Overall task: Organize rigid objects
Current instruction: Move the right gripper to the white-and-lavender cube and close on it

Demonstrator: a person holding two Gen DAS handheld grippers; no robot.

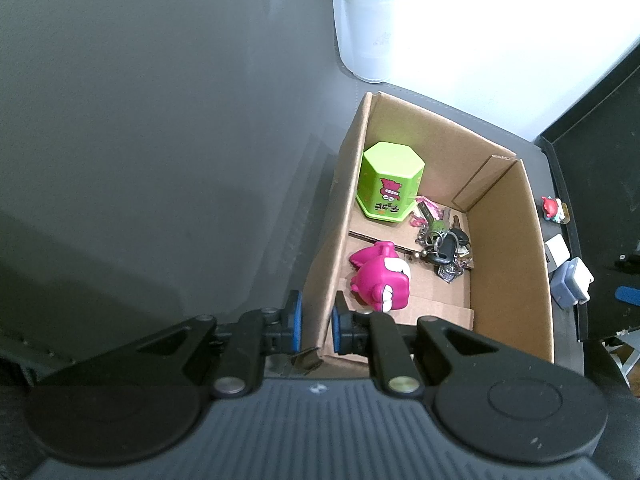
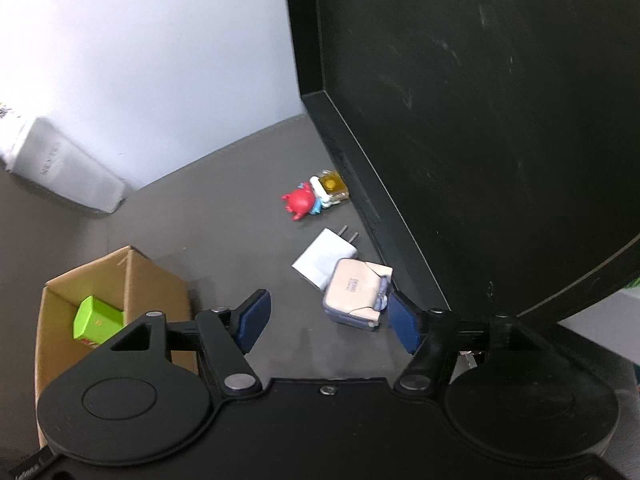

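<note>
An open cardboard box stands on the grey desk mat and holds a green hexagonal tin, a pink toothy toy and a bunch of keys. My left gripper is shut on the box's near left wall. In the right wrist view, my right gripper stands open just above the mat. A beige and blue charger lies right at its fingertips, close to the right pad and unpressed. Behind it lie a white plug adapter and a red crab figure.
A black monitor panel rises close on the right of the loose items. A white carton stands behind the box by the wall. The cardboard box sits left of my right gripper. Bare mat stretches to the box's left.
</note>
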